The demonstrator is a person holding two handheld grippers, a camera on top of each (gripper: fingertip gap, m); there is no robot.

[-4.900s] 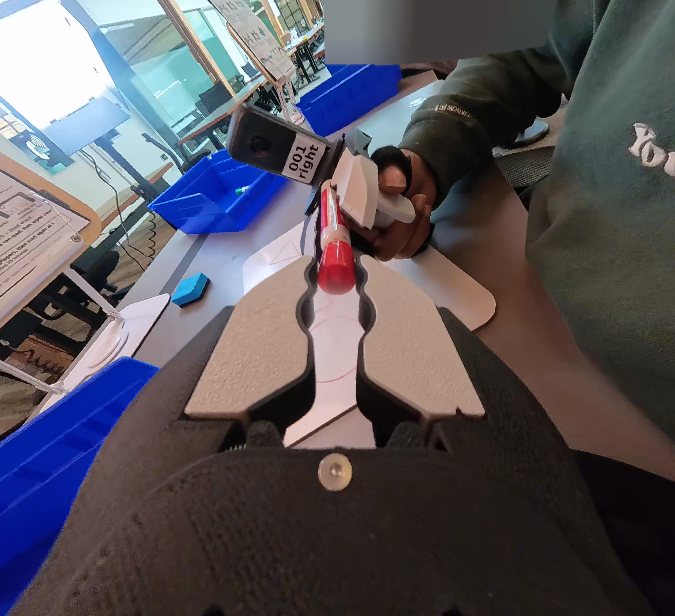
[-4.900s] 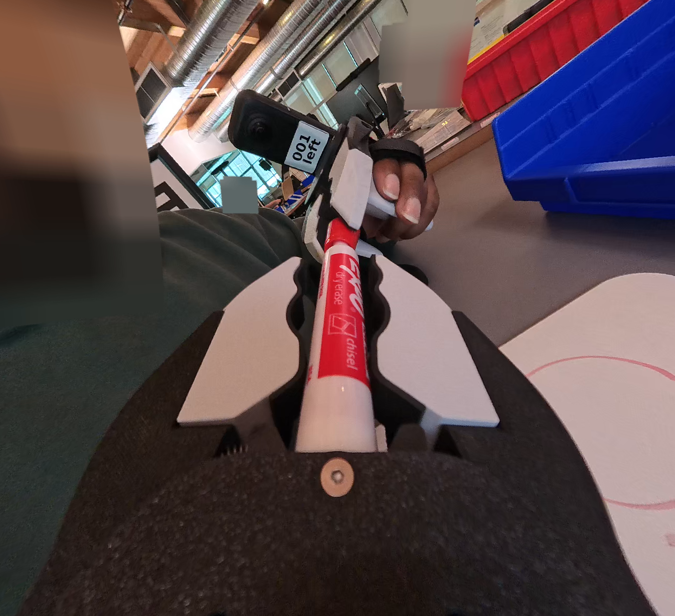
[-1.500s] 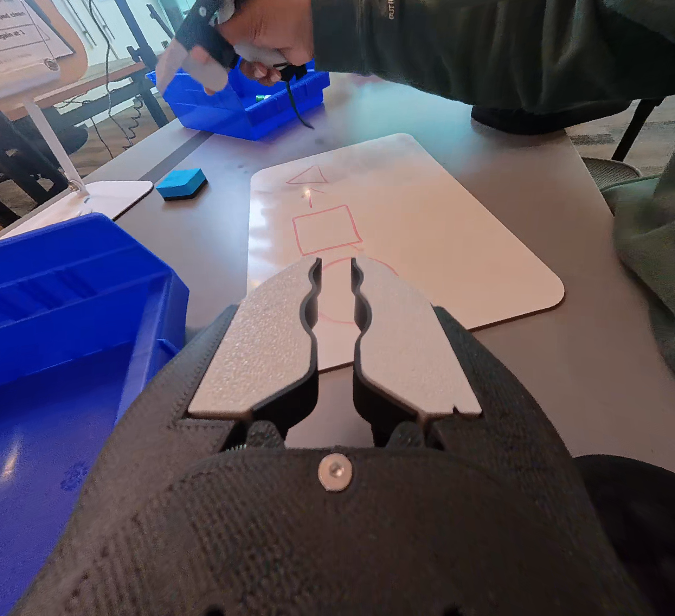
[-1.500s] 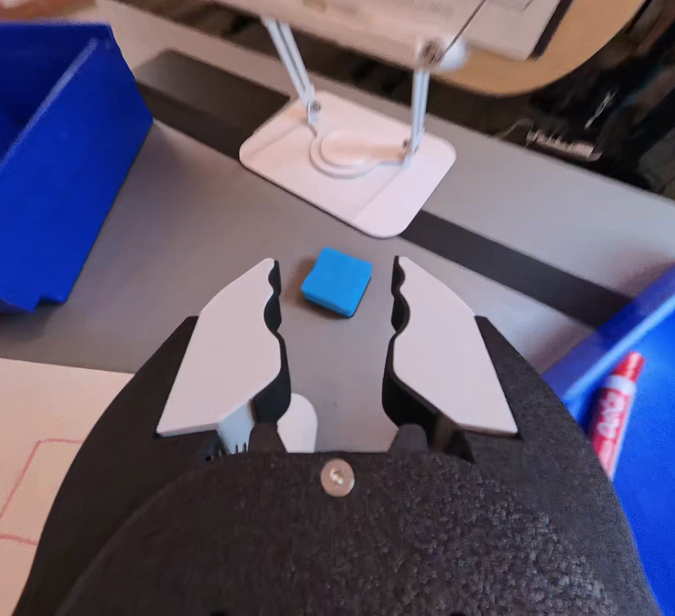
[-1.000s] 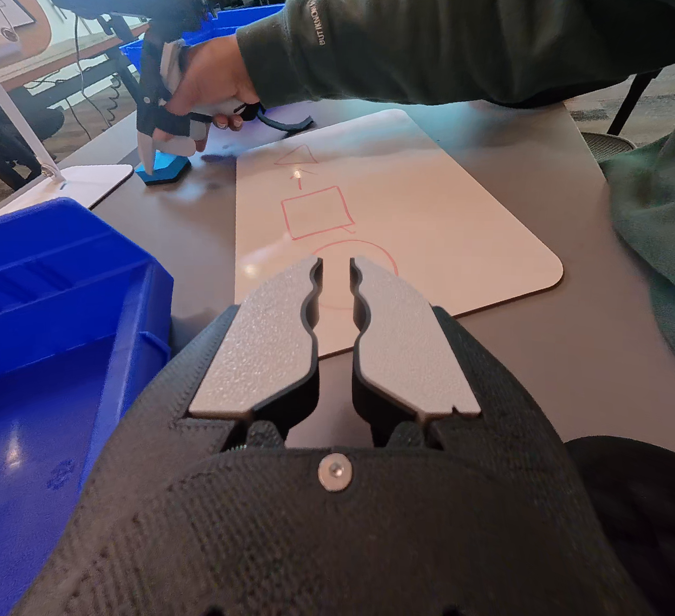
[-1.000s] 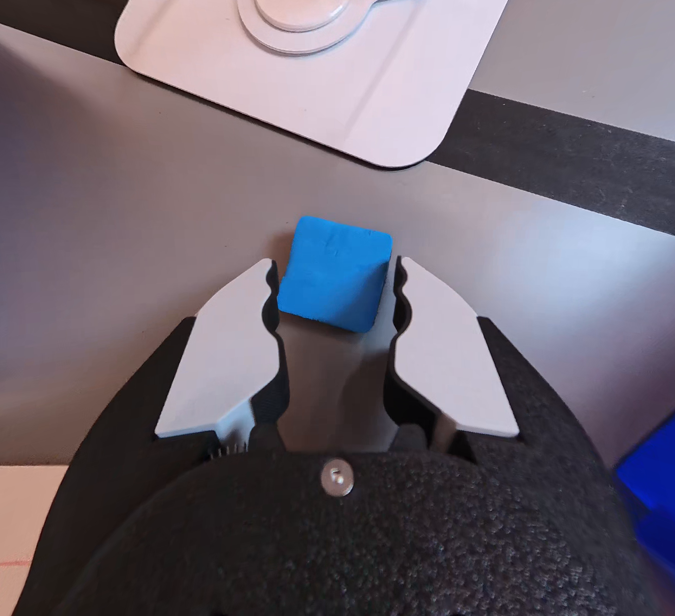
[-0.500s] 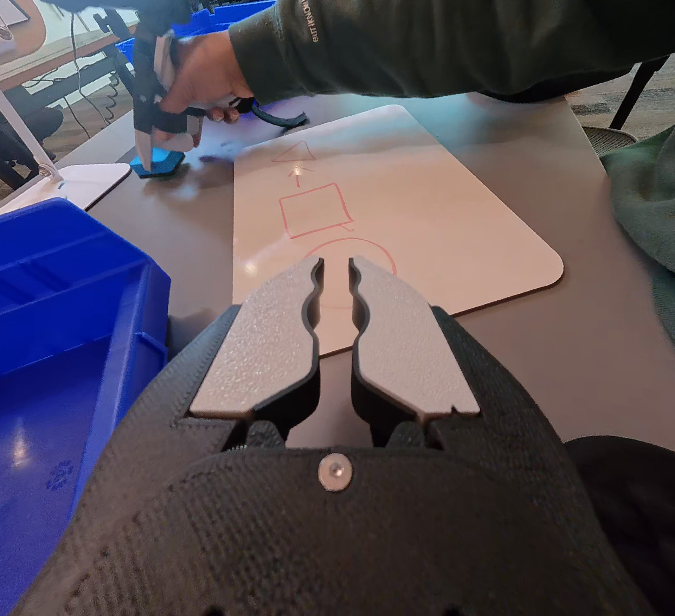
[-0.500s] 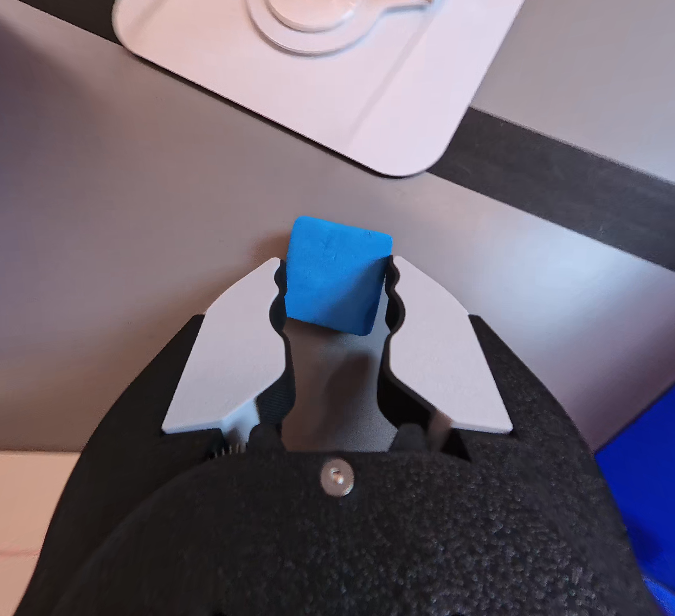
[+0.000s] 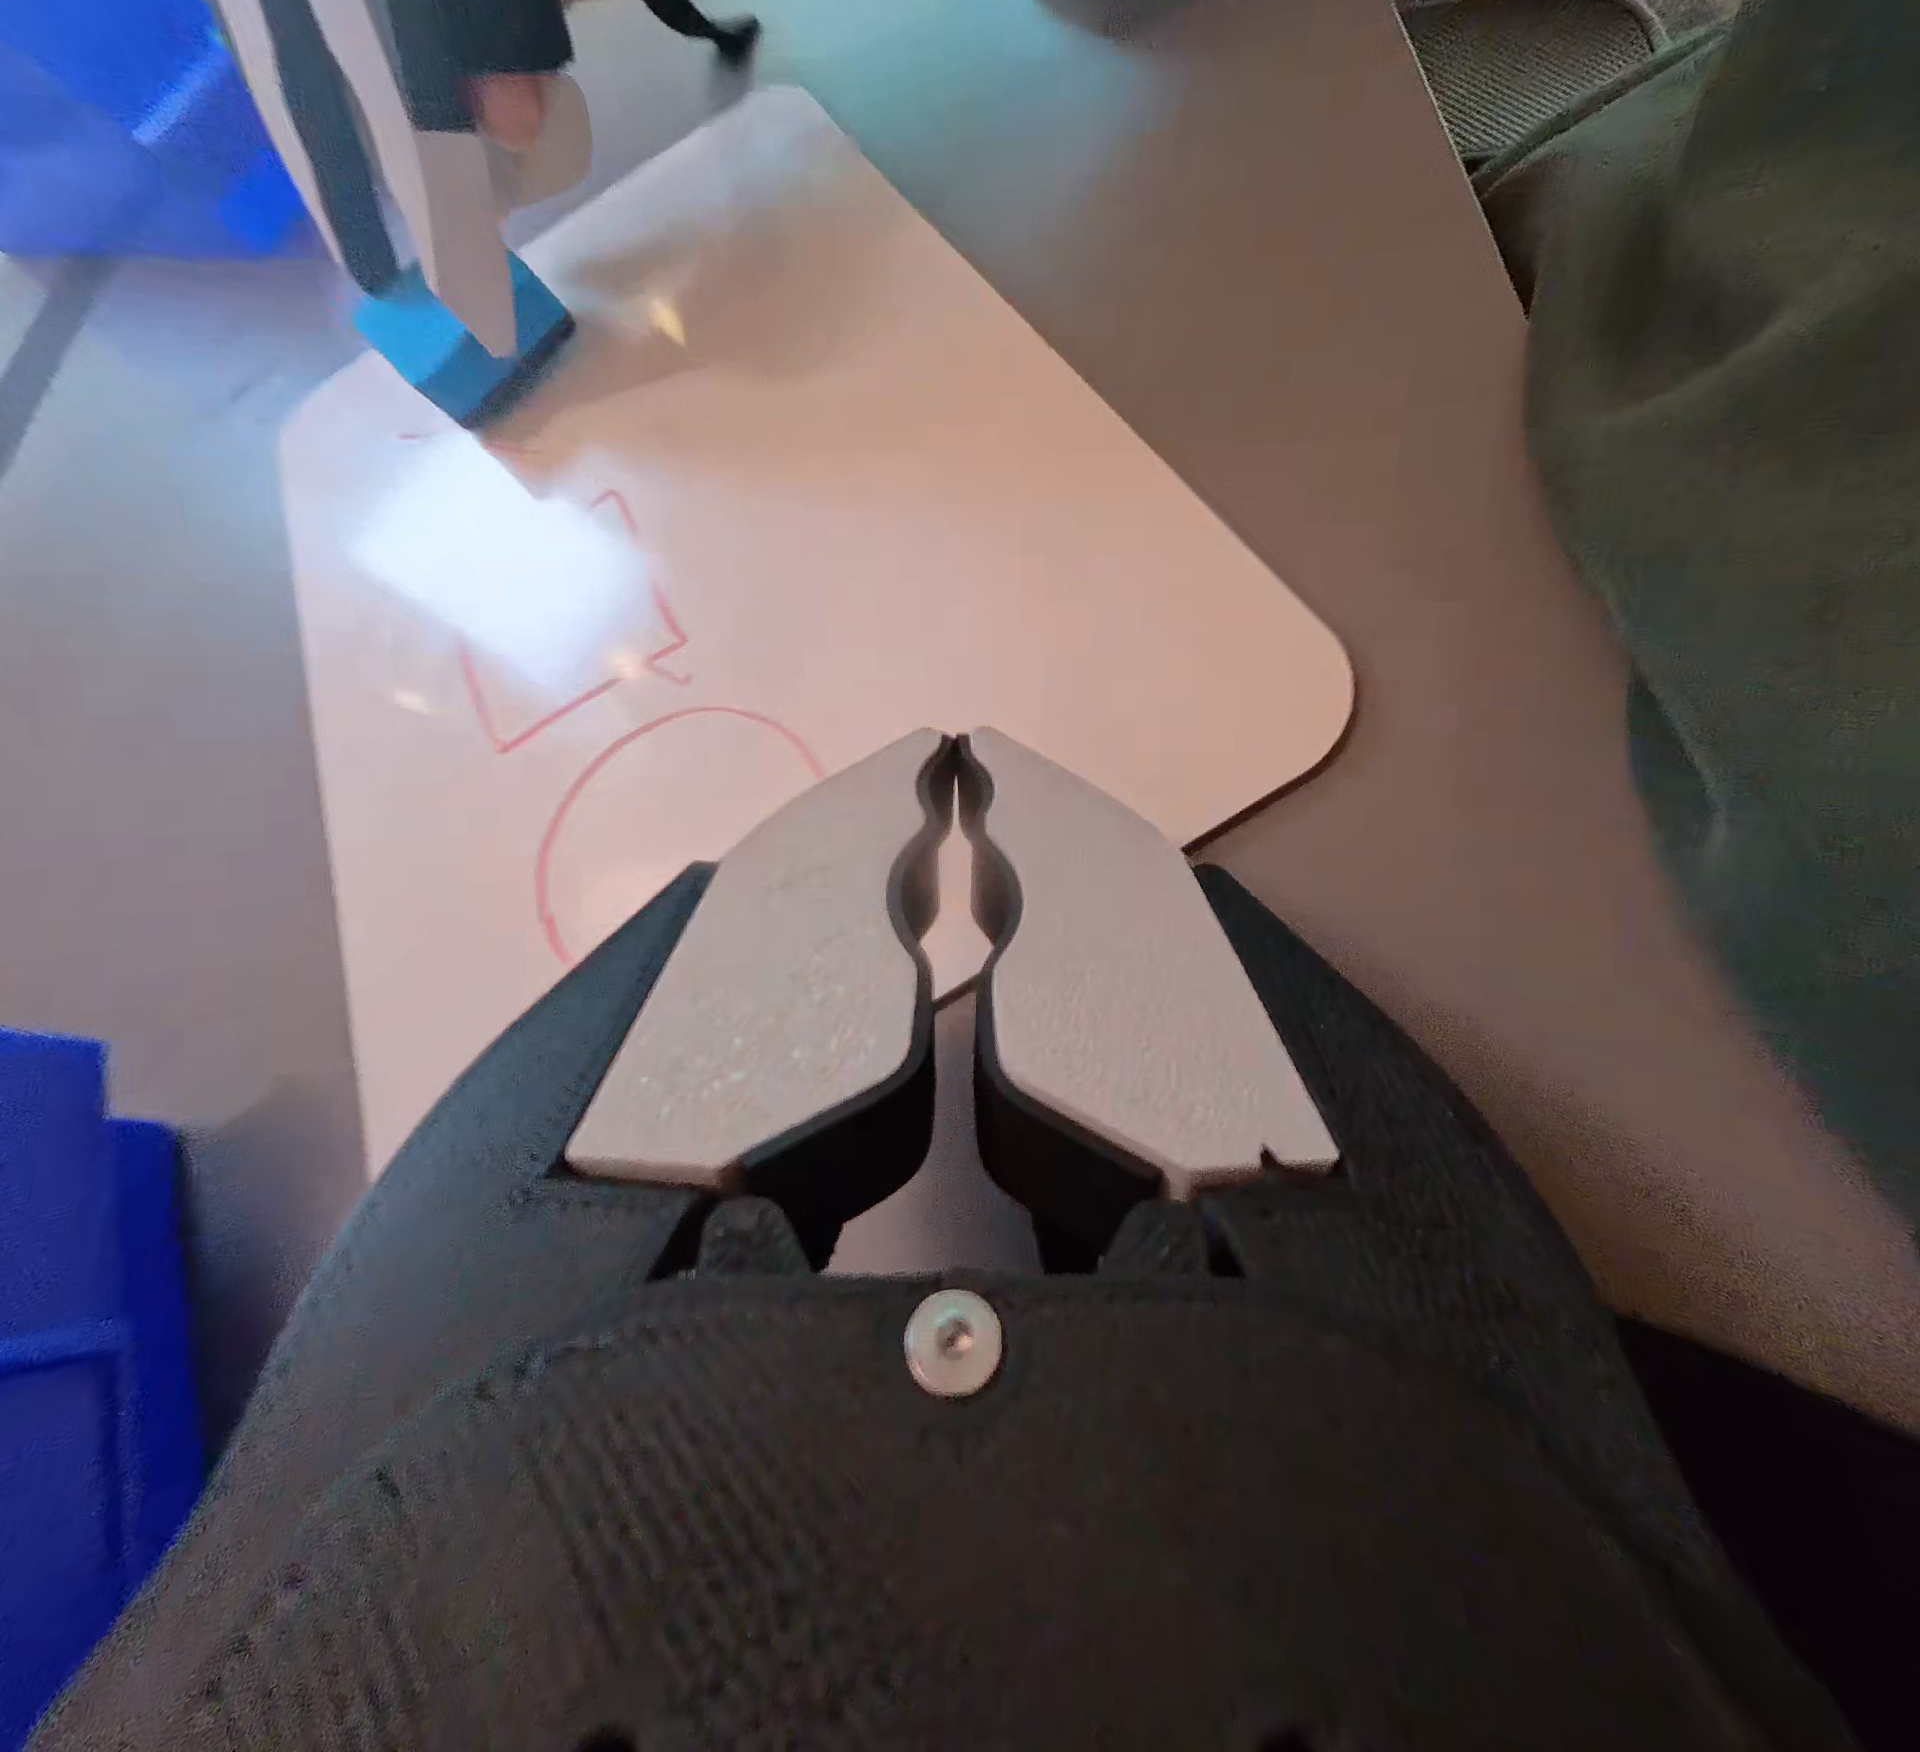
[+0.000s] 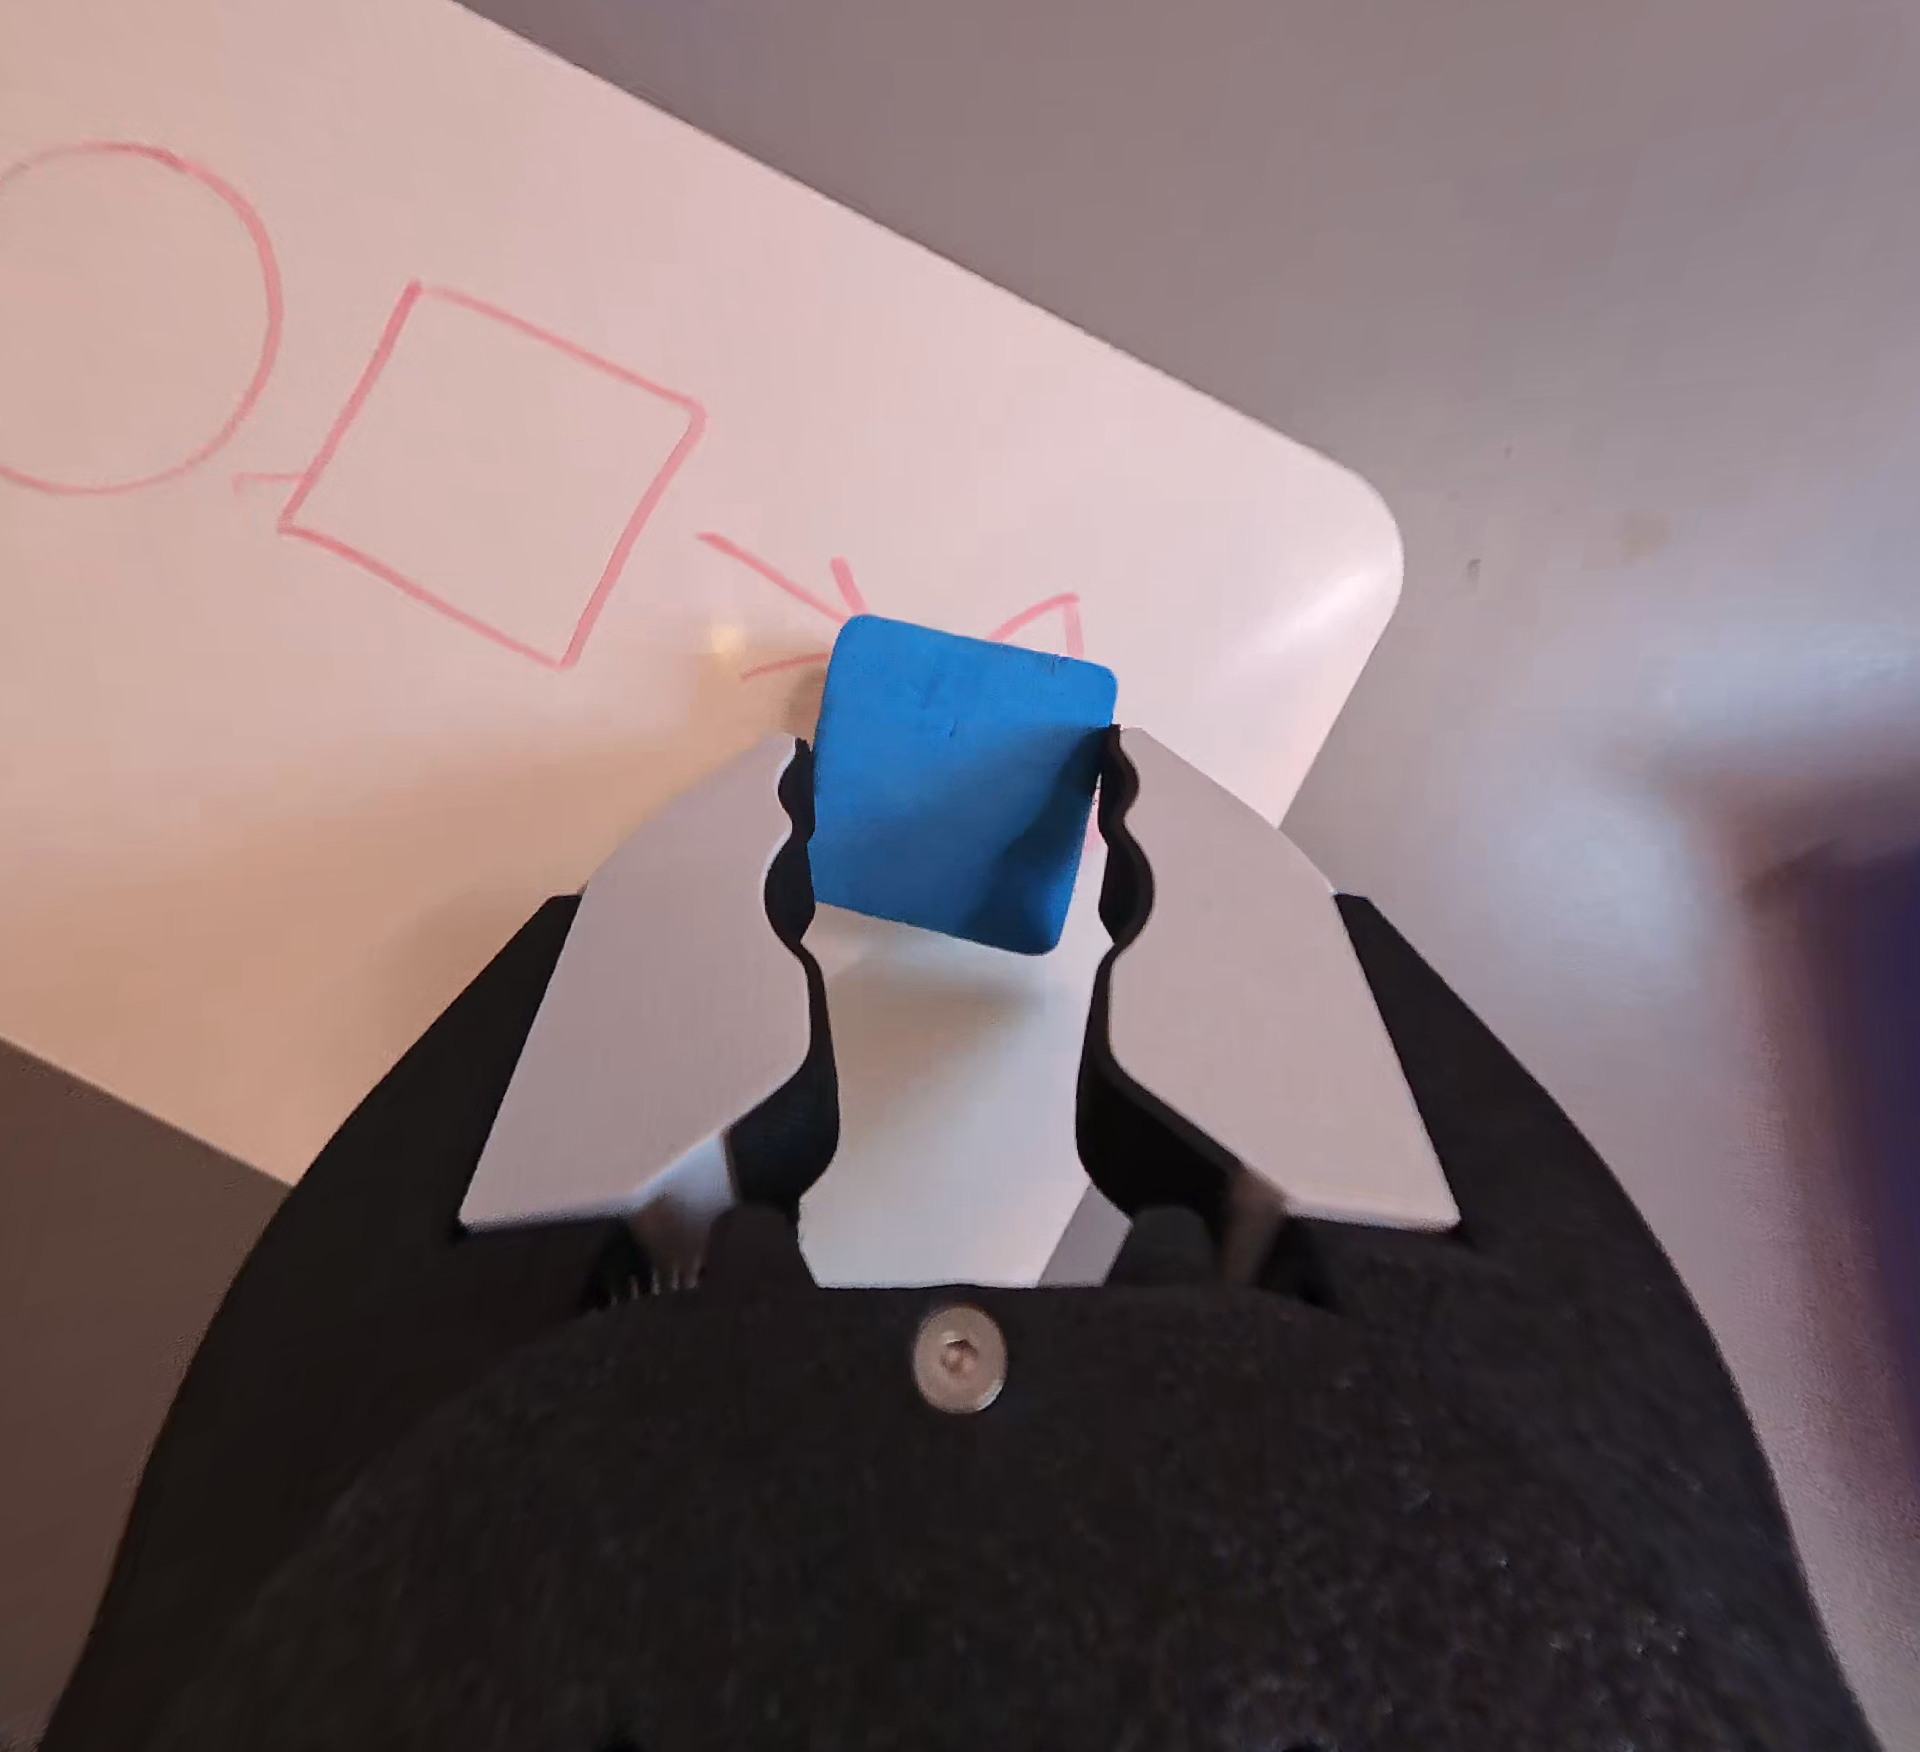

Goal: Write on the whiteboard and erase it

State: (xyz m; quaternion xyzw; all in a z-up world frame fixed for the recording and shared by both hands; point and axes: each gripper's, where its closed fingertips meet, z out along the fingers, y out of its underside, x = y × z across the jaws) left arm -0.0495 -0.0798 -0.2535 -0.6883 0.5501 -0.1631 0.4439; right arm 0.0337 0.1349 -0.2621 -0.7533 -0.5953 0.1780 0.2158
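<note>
now right gripper [image 10: 951,746] clamps blue eraser [image 10: 951,777] near whiteboard [image 10: 727,196] corner edge.

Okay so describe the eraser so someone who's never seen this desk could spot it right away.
Find the white whiteboard lying flat on the grey table, with red shapes drawn in a row. At the end of that row, over the triangle, the right gripper is shut on a small square foam block, the eraser. It is the only bright blue thing on the board.
</note>
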